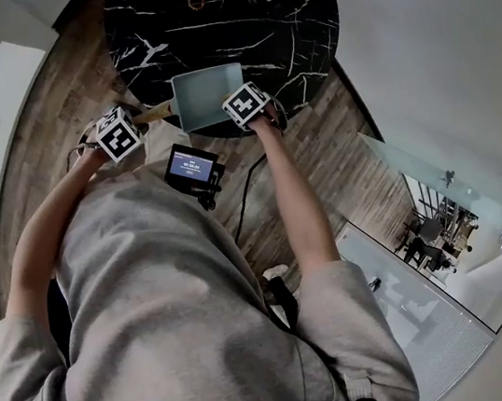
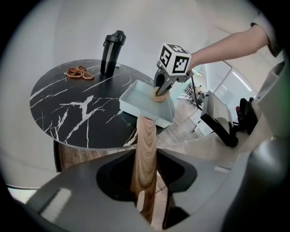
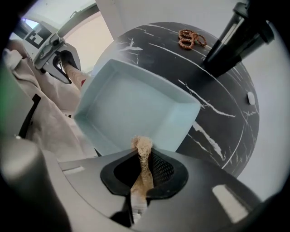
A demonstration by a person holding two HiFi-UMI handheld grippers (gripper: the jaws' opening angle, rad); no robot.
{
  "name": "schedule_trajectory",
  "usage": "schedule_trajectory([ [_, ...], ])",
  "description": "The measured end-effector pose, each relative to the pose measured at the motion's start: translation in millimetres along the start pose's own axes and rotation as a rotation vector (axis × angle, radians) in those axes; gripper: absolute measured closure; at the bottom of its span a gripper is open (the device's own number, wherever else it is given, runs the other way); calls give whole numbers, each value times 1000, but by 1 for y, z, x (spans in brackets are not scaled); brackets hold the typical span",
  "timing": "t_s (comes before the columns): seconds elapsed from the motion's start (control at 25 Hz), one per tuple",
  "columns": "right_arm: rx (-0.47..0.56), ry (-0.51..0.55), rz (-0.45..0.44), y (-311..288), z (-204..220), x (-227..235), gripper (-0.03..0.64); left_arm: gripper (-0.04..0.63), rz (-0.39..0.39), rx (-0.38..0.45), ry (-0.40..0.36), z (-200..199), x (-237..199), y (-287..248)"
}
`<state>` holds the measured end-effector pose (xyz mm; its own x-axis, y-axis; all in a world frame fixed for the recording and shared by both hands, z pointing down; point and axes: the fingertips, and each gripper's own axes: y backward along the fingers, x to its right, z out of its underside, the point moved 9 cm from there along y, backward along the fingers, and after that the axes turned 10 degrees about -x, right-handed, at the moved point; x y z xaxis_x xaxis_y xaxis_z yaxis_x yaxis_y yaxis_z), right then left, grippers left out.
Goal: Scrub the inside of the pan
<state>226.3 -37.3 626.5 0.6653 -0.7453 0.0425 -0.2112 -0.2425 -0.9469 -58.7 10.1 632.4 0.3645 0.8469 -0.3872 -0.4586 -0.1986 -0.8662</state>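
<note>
Person: grey sweatshirt (image 1: 191, 299), both forearms reaching forward to the near rim of the table, one gripper in each hand.
Table (image 1: 204, 23): round, black top with white marble veining, on a wood-plank floor.
Pan (image 1: 206, 93): square, pale blue-green, shallow walls, inside bare. It sits at the table's near rim, its near corner out past the edge.
Pan handle (image 2: 146, 154): light wood with visible grain. It runs from the pan's near wall out over the table edge toward the person's left side.
Left gripper (image 2: 147, 167): closed on the pan handle, which stands upright between the two jaws and fills the gap at their base. It holds off the table, just beside the rim.
Right gripper (image 3: 142, 167): clamped on the scrubber and angled down over the pan from the person's right.
Bottle (image 2: 111, 53): black, upright with its lid on, at the far side of the table, well apart from the pan.
Screen device (image 1: 192, 166): small, dark and lit, mounted at the person's front, below the table edge.
Scrubber (image 3: 142, 149): tan fibrous wad pinched flat between the right jaws, its frayed tip sticking out. In the left gripper view the tip is down inside the pan, against the floor near one wall.
Bead bracelet (image 2: 79, 73): reddish-brown, coiled, lying flat near the bottle.
White object (image 3: 250, 97): small, rounded, at the table's far edge; too small to identify.
</note>
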Motion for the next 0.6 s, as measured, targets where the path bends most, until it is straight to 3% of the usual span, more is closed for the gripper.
schedule_trajectory([
  [0.08, -5, -47, -60, -4, 5, -2, 570, 460, -7, 0, -2, -1, 0, 3],
  [0.28, 17, -90, -75, -5, 3, 9, 571, 460, -29, 12, -10, -5, 1, 7],
  [0.6, 0, -71, -136, -6, -5, -4, 571, 459, -32, 4, -3, -2, 2, 4],
])
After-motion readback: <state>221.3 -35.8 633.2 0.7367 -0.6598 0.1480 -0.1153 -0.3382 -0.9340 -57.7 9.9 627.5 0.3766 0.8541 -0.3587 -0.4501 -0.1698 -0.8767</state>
